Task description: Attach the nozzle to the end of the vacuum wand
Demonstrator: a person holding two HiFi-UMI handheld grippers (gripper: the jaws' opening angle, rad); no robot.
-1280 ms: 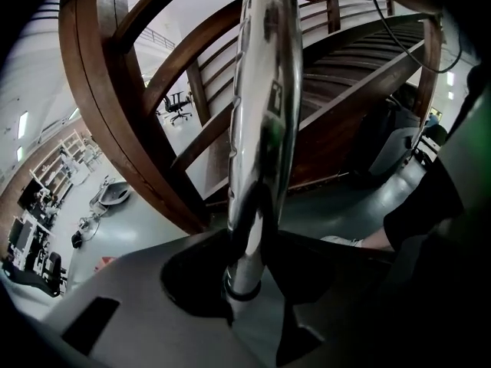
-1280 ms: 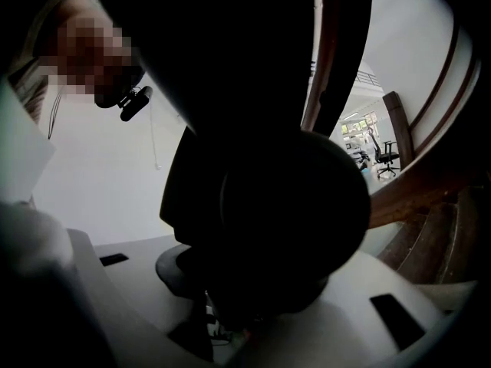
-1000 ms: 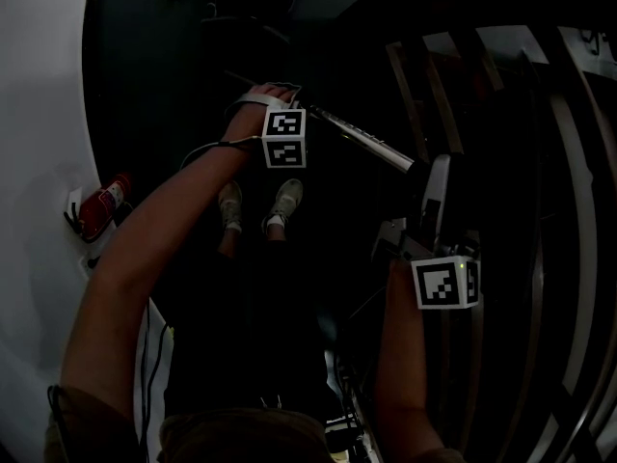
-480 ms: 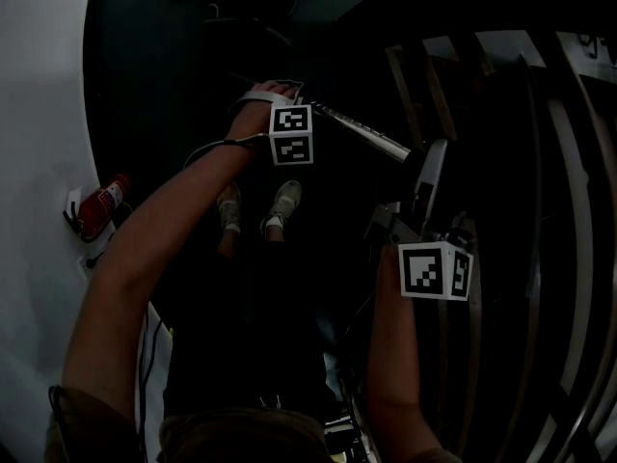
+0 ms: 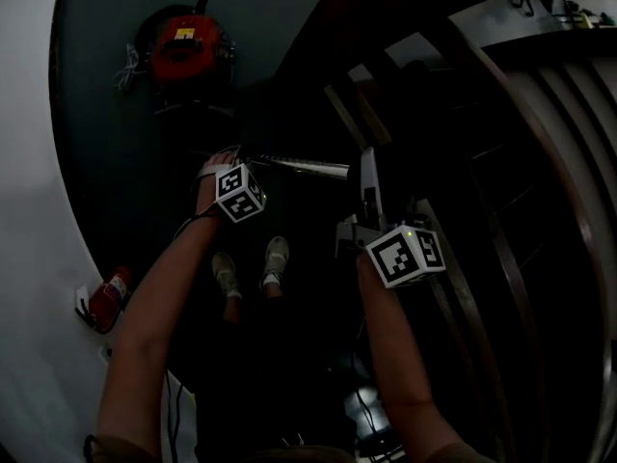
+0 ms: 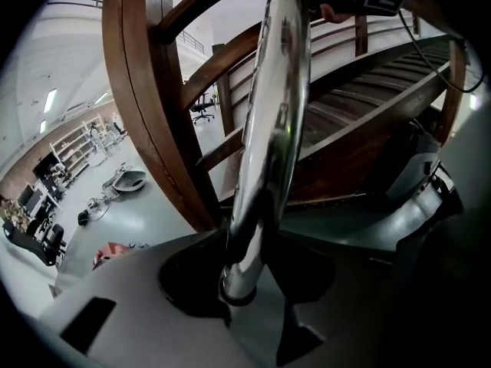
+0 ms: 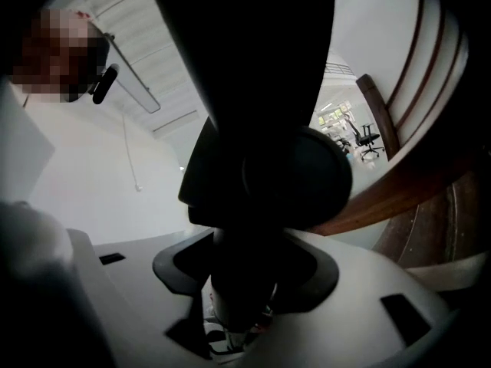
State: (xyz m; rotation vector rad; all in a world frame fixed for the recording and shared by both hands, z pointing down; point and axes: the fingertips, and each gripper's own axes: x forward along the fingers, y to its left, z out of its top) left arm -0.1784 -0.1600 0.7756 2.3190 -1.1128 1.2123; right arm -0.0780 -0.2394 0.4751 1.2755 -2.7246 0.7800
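The place was a large open workspace, part office and part lab, under a curved wooden staircase point(image 6: 165, 106). Office chairs point(image 6: 201, 107), shelving point(image 6: 73, 148) and ceiling strip lights point(image 6: 50, 100) showed beyond a smooth grey floor point(image 6: 146, 221). A fire extinguisher point(image 5: 108, 297) sat by the white wall point(image 5: 29, 210).

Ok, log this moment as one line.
left gripper: jaws shut on wand | right gripper: nozzle held between jaws, which have just been opening slightly | wand tip at nozzle, join unclear
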